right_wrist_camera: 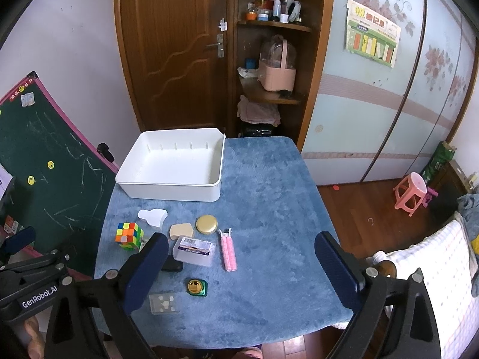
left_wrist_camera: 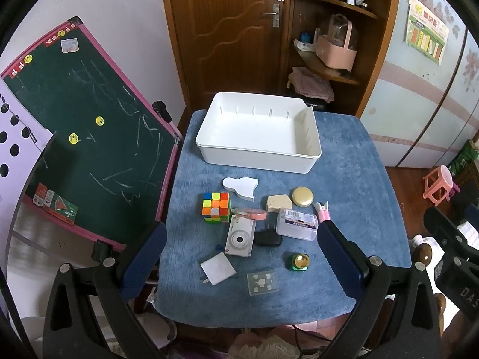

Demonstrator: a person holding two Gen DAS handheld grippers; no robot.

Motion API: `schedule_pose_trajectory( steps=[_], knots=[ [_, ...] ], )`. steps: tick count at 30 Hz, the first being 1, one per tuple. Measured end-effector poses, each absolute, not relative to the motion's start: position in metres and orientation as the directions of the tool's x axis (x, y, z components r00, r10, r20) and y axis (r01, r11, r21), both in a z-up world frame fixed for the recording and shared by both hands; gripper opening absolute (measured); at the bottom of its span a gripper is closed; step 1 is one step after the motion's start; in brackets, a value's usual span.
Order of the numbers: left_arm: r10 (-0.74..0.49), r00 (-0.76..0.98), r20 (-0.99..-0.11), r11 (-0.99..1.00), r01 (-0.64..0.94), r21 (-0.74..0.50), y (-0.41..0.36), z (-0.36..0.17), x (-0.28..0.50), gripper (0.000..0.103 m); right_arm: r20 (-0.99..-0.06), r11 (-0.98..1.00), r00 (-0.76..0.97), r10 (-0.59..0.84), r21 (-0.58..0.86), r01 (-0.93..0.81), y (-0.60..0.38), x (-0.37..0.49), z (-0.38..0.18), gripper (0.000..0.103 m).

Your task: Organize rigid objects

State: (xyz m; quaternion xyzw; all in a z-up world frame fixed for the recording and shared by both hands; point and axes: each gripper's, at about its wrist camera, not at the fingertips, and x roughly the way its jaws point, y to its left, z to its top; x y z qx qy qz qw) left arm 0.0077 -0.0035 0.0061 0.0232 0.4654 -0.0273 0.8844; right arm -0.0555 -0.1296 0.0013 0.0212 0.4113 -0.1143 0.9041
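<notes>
Small objects (left_wrist_camera: 257, 233) scattered beyond left claw (left_wrist_camera: 239, 260), white bin (left_wrist_camera: 257, 131) farther back

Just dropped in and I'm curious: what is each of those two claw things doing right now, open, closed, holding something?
Left gripper: open, holding nothing, above the table's small items.
Right gripper: open, holding nothing.

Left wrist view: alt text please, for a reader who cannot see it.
An empty white bin sits at the far end of a blue plush table cover, with a Rubik's cube, white camera and other small items scattered nearer. The left gripper hovers open, holding nothing.
</notes>
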Motion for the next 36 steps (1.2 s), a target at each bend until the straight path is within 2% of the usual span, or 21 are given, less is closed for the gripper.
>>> schedule_pose_trajectory(
  steps=[8,11,20,31,36],
  knots=[
    [-0.029,0.511,-0.859,0.999,0.053,-0.002,0.007,-0.015,0.024,0.101,-0.778,0.978,0.608,-0.159,-0.039,0.205,-0.136,-0.048,-0.008,0.098],
    [0.006,0.479,-0.878,1.0,0.022,0.019,0.013,-0.031,0.03,0.101,-0.796,0.982,0.59,-0.136,-0.03,0.187,-0.137,-0.042,-0.014,0.088],
    [0.074,0.365,-0.928,0.995,-0.09,0.044,0.036,-0.079,0.033,0.101,-0.846,0.991,0.526,-0.082,-0.013,0.134,-0.145,-0.02,-0.049,0.084],
    [0.084,0.221,-0.972,0.973,-0.229,0.032,0.057,-0.133,0.033,0.101,-0.9,0.99,0.431,0.063,0.004,-0.137,-0.126,0.0,-0.128,0.084],
    [0.031,0.128,-0.991,0.953,-0.304,-0.009,0.076,-0.167,0.039,0.101,-0.921,0.964,0.369,0.129,0.029,-0.265,-0.119,-0.003,-0.179,0.084]
  ],
)
